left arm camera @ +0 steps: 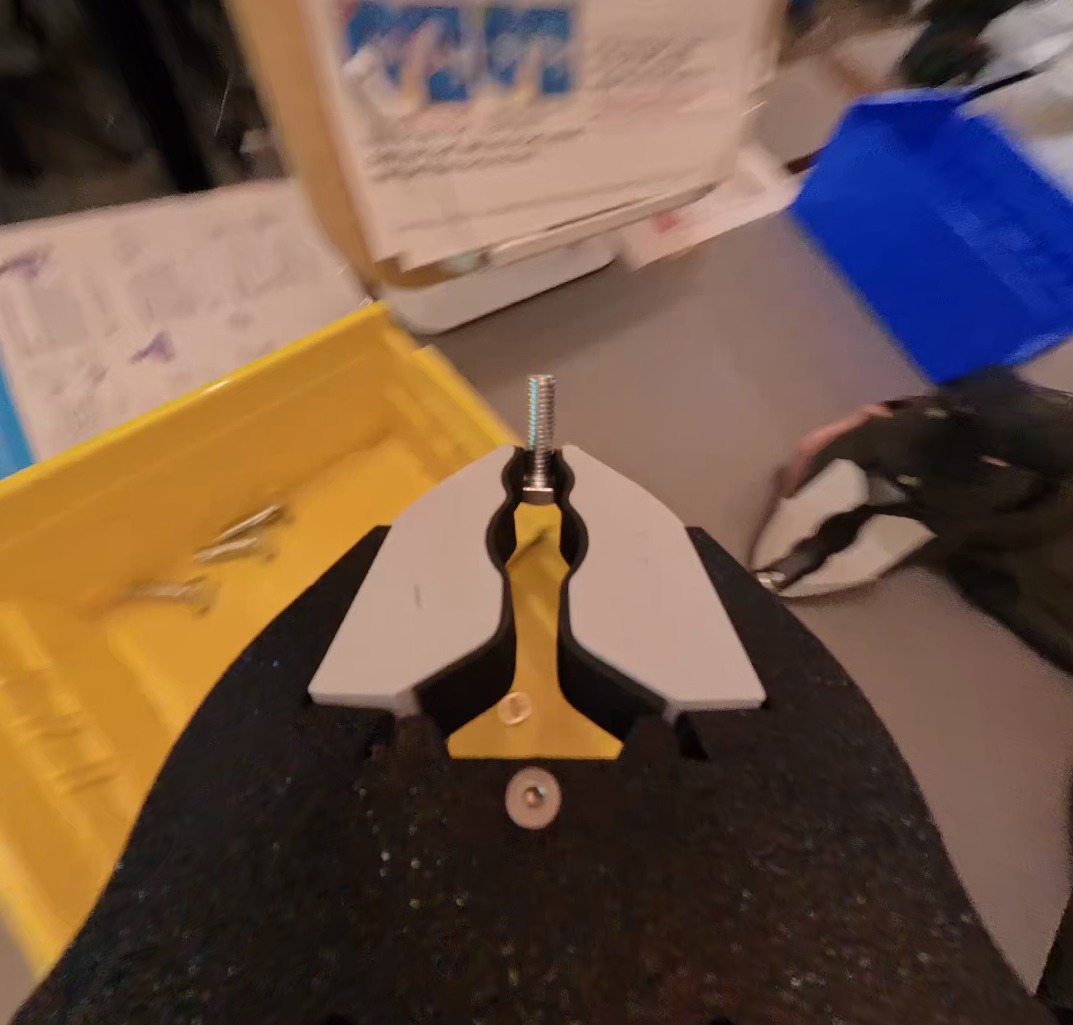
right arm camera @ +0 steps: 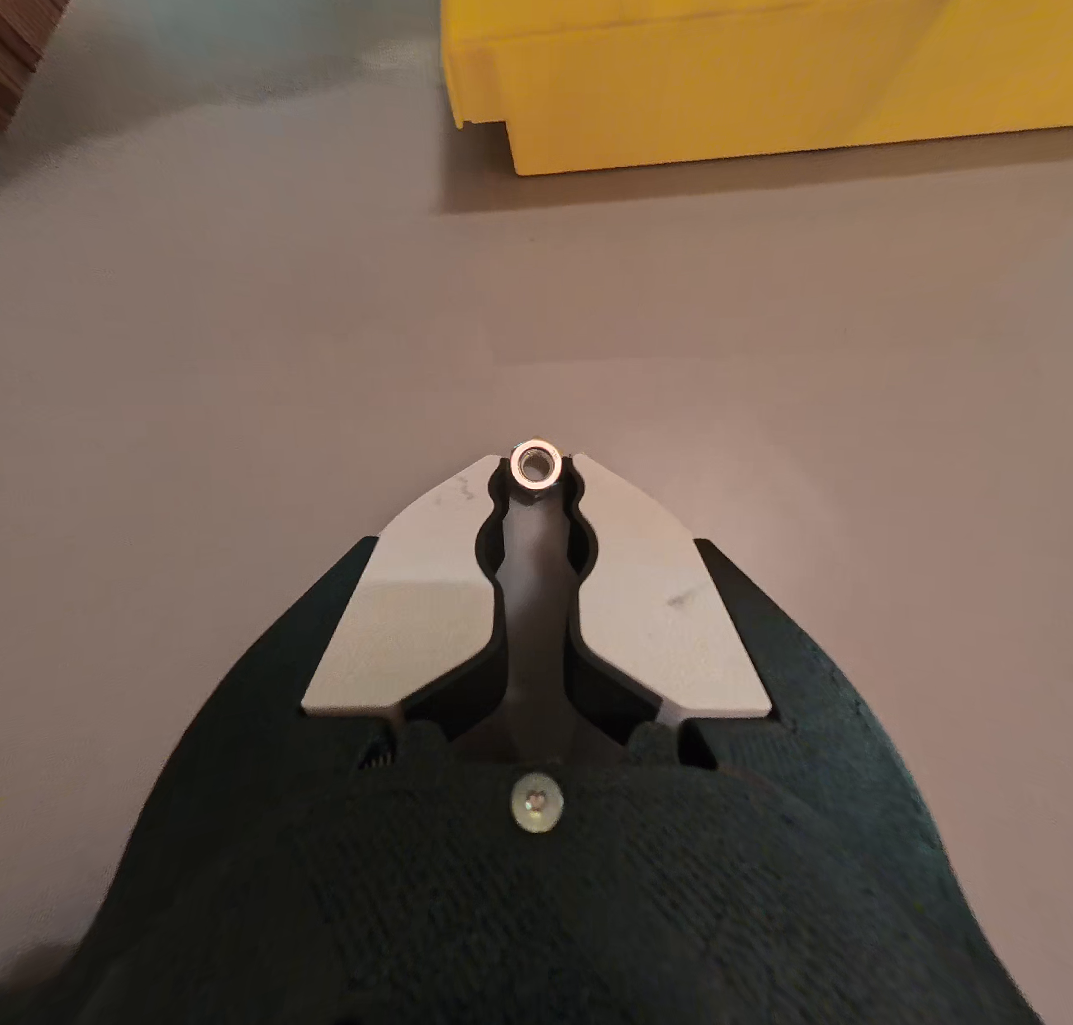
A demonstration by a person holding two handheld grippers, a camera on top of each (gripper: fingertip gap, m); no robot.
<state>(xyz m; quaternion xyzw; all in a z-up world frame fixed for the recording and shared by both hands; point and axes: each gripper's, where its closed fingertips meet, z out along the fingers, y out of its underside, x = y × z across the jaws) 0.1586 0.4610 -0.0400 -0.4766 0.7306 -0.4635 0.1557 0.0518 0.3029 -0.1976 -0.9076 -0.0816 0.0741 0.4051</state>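
Observation:
My left gripper (left arm camera: 539,463) is shut on a silver bolt (left arm camera: 540,416). It grips the bolt near its hex head, and the threaded shaft sticks out forward past the tips. It hovers over the right rim of a yellow bin (left arm camera: 325,393) that holds several more bolts (left arm camera: 238,538). My right gripper (right arm camera: 535,466) is shut on a silver hex nut (right arm camera: 535,467), with the nut's hole facing the camera. It is above the grey table (right arm camera: 290,329). The right gripper also shows in the left wrist view (left arm camera: 772,576), low on the right, with a small metal piece at its tips.
A blue bin (left arm camera: 940,230) stands at the back right. A tan box with a printed white sheet (left arm camera: 522,114) stands at the back, and printed paper (left arm camera: 145,300) lies back left. The yellow bin's outer wall (right arm camera: 755,68) is ahead of the right gripper. About 25 cm separates my left fingertips from my right.

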